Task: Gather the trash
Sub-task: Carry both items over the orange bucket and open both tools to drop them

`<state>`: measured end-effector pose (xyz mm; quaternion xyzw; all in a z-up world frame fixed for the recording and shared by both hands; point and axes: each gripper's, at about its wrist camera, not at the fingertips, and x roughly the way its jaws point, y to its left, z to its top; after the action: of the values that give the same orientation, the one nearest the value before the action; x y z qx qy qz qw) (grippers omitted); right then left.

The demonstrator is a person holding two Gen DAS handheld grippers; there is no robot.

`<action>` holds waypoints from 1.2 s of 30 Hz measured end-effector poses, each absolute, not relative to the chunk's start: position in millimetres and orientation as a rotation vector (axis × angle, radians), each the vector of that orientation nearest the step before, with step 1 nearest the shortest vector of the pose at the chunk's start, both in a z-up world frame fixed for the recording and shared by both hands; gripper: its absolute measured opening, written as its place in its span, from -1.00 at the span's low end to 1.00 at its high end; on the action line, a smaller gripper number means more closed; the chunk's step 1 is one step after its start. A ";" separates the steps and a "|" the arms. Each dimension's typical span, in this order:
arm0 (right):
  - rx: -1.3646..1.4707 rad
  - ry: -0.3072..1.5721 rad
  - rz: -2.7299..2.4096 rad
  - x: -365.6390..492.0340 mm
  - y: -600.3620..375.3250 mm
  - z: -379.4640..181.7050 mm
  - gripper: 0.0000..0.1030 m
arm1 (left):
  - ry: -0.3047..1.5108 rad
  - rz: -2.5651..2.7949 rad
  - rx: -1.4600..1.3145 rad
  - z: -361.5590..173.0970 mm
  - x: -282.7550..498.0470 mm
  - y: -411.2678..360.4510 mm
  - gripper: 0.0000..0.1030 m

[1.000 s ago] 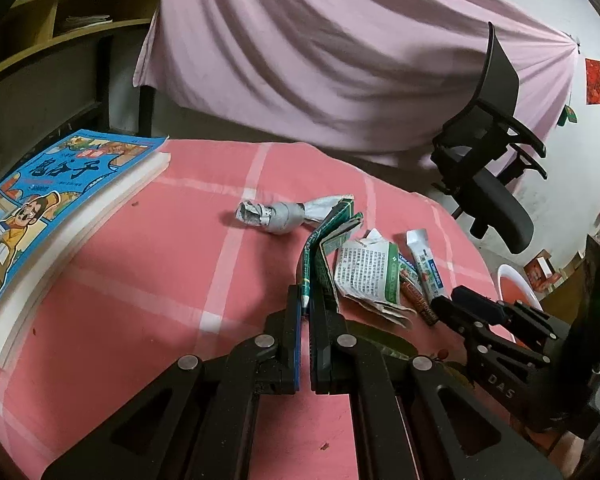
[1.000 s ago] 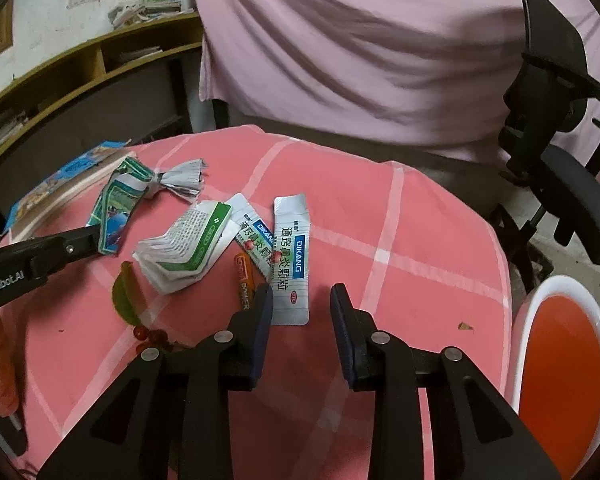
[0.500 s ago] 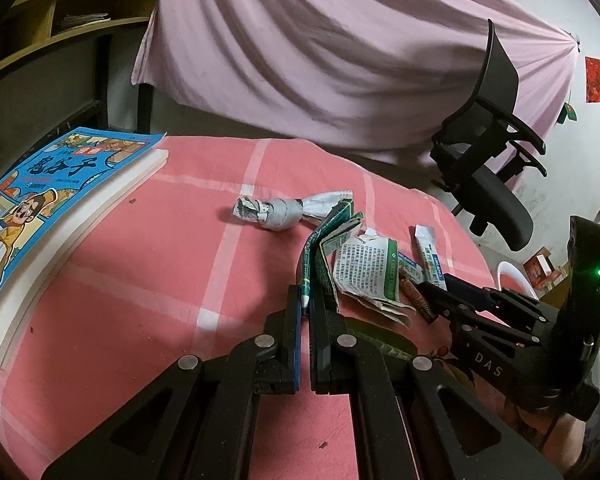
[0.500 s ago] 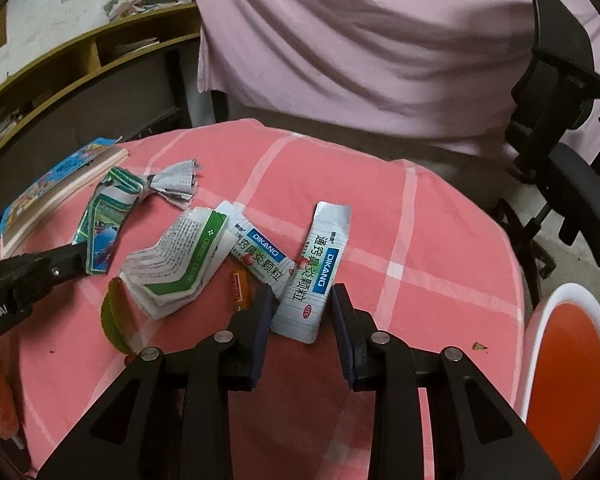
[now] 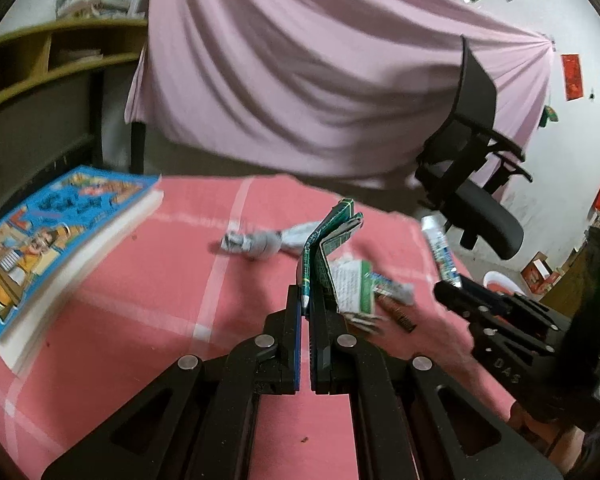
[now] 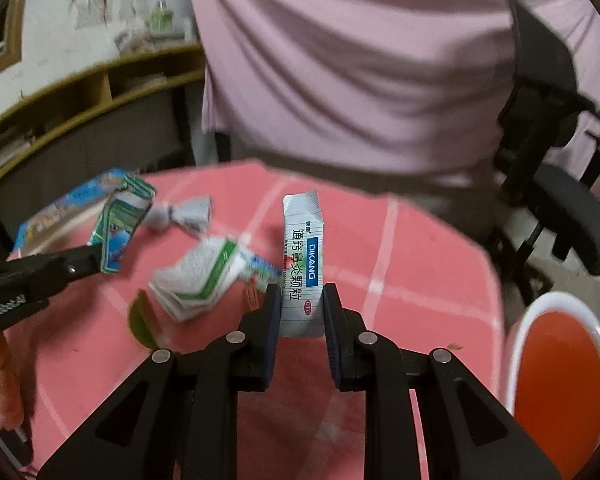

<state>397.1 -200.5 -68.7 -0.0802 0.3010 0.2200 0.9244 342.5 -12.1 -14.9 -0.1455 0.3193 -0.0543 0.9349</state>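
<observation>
My left gripper [image 5: 305, 300] is shut on a folded green wrapper [image 5: 324, 240] and holds it above the pink checked tablecloth [image 5: 148, 304]. My right gripper [image 6: 302, 300] is shut on a white DIKANG sachet [image 6: 302, 256], lifted upright off the cloth; it also shows in the left wrist view [image 5: 440, 248]. On the cloth lie a twisted grey paper [image 5: 256, 242], a white and green leaflet [image 6: 198, 276], a small sachet under it [image 6: 264, 270], a brown stick [image 5: 398, 314] and a green leaf [image 6: 140, 322].
A thick blue picture book [image 5: 52, 232] lies at the table's left. A white bin with an orange liner [image 6: 556, 364] stands on the floor to the right. A black office chair [image 5: 476, 184] and pink draped cloth [image 5: 300, 72] are behind the table.
My right gripper has closed on the DIKANG sachet and lifted it off the cloth. My left gripper has raised the green wrapper a little.
</observation>
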 end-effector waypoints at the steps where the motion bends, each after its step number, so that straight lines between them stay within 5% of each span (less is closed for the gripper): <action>1: -0.154 0.577 0.445 391.6 -204.5 -64.4 -0.64 | 0.627 -0.114 -0.292 -12.6 338.5 -13.9 -0.97; 8: -0.056 0.317 0.431 351.1 -234.7 -39.0 -0.64 | 0.421 -0.121 -0.201 8.0 303.6 -36.3 -0.97; 15: -0.038 0.178 0.368 328.2 -267.4 -22.1 -0.64 | 0.414 -0.172 -0.159 28.4 302.7 -77.7 -0.97; 28: 0.078 0.135 0.166 312.2 -381.5 -22.8 -0.63 | 0.389 -0.349 -0.042 51.3 328.3 -193.9 -0.97; 36: 0.201 0.237 0.056 325.7 -427.8 -27.8 -0.63 | 0.600 -0.434 -0.084 34.1 364.2 -255.3 -0.97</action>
<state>325.7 -427.8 -27.8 0.0999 0.1178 0.0281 0.9876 364.2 -255.3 34.1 -0.0412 0.2932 -0.2121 0.9313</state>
